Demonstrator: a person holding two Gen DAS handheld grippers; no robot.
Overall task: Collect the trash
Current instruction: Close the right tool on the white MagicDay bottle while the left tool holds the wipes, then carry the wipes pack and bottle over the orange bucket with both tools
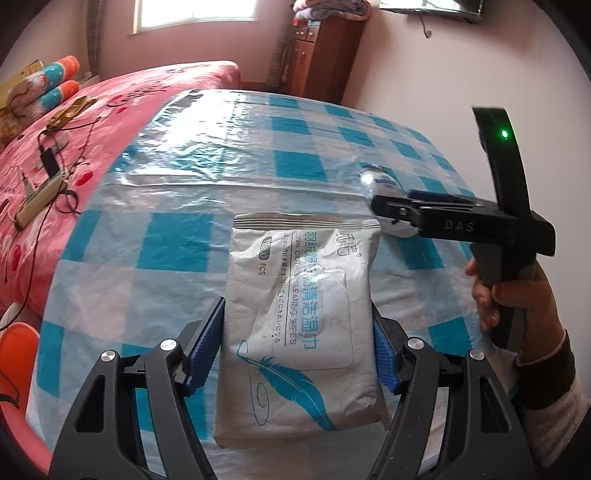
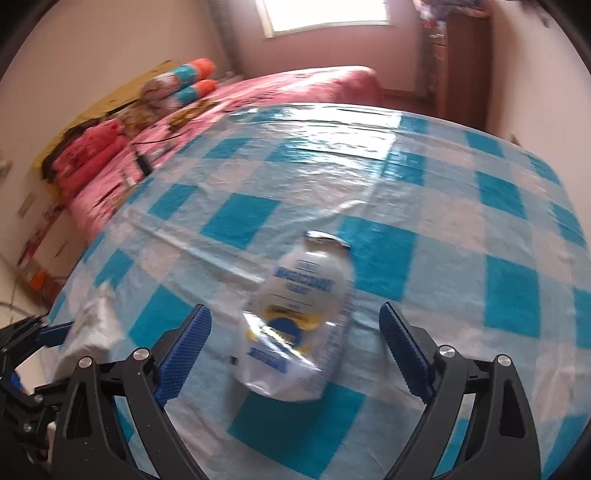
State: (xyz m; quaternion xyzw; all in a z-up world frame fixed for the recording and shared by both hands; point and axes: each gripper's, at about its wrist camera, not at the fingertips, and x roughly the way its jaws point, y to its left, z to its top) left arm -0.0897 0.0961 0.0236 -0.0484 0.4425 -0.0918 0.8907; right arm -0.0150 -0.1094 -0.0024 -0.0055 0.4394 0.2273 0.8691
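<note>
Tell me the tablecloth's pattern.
Blue and white checks on the tablecloth, clearest in the right wrist view.

crushed plastic bottle (image 2: 295,325) between open right gripper (image 2: 295,350) jaws — untouched.

Daylight from window (image 1: 192,14), glare on plastic tablecloth (image 1: 207,155), fisheye-curved edges, right wrist view motion-blurred

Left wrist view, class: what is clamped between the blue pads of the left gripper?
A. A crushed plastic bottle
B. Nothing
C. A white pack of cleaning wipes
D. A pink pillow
C: the wipes pack sits squeezed between the left gripper pads.
</note>
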